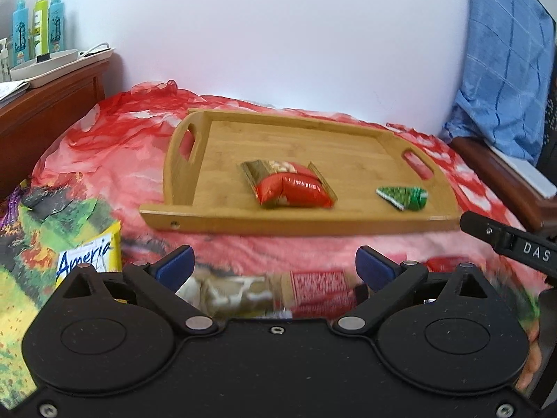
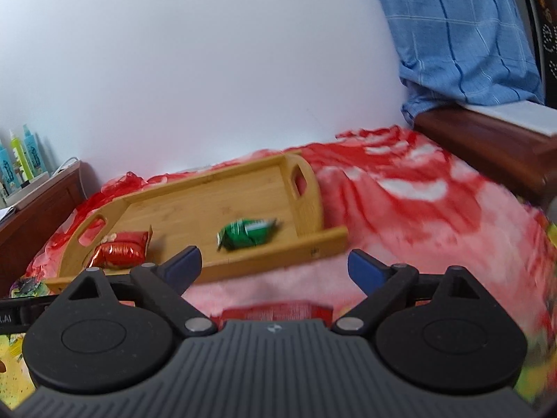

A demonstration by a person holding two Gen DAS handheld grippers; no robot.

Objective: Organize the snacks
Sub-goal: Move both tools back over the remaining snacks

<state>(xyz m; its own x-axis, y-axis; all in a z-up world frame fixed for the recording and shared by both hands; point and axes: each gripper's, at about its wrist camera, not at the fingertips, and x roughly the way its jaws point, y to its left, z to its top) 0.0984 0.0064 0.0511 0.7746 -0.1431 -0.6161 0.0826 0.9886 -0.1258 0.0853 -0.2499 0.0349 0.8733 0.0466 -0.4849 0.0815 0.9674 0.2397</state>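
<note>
Two snack packets are lying on the wooden tray (image 1: 351,160) | red packet (image 1: 290,188) is sitting mid-tray, green packet (image 1: 403,196) is resting near the front right edge | tray is sitting on the red blanket (image 1: 115,153) | left gripper (image 1: 275,266) is gaping wide, holding nothing | right gripper (image 2: 275,266) is likewise gaping wide, empty, more packets lying blurred beneath both.

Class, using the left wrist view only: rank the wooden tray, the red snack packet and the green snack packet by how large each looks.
1. Wooden tray, by far the largest.
2. Red snack packet, lying mid-tray.
3. Green snack packet, the smallest, to the right of the red one.
Both packets lie about equally far from the camera, so their order seems dependable.
</note>
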